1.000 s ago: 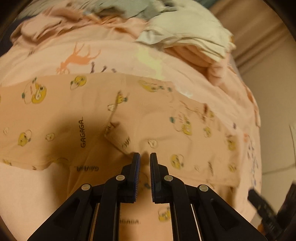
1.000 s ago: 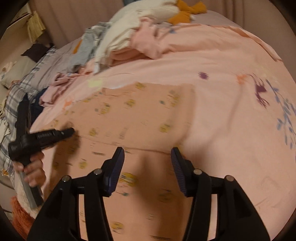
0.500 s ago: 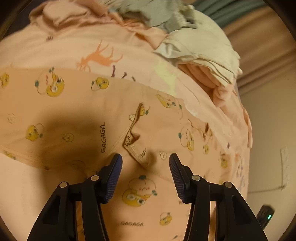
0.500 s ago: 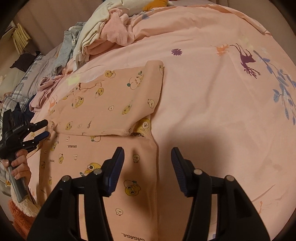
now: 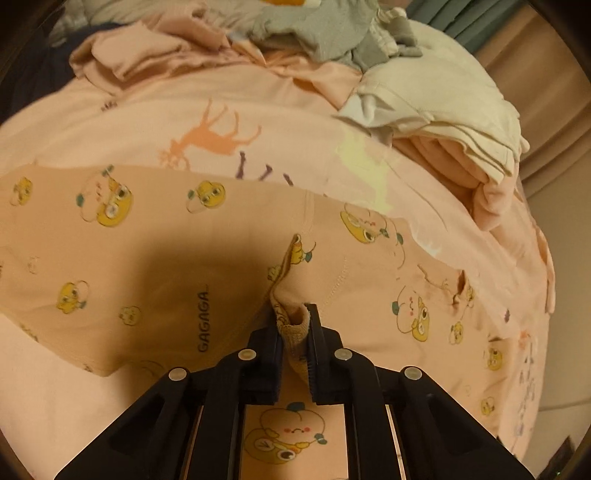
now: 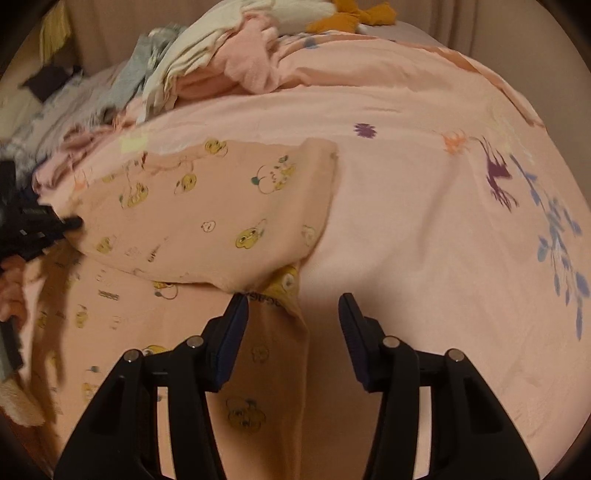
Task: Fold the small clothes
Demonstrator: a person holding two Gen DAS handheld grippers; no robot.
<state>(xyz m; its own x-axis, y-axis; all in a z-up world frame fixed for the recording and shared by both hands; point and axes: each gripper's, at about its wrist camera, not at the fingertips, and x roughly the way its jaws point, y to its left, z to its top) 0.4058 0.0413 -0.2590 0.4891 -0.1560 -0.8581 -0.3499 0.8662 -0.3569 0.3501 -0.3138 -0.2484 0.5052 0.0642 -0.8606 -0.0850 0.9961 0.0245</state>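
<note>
A small peach garment (image 5: 155, 258) printed with yellow cartoon faces lies partly folded on a pink bedsheet (image 5: 280, 110). My left gripper (image 5: 295, 325) is shut on a bunched hem of the garment at the fold's corner. In the right wrist view the garment (image 6: 207, 214) lies with a folded flap on top. My right gripper (image 6: 293, 314) is open and empty, low over the garment's right edge, near the flap's lower corner. The left gripper also shows in the right wrist view (image 6: 66, 223), at the flap's left end.
A pile of other clothes, cream (image 5: 443, 92), grey (image 5: 325, 26) and pink (image 5: 147, 55), lies at the back of the bed. In the right wrist view the pile (image 6: 207, 62) is at the upper left. Printed sheet (image 6: 461, 221) stretches to the right.
My left gripper went from open over the fold's corner to shut on the bunched hem. My right gripper moved closer to the garment's right edge and stayed open.
</note>
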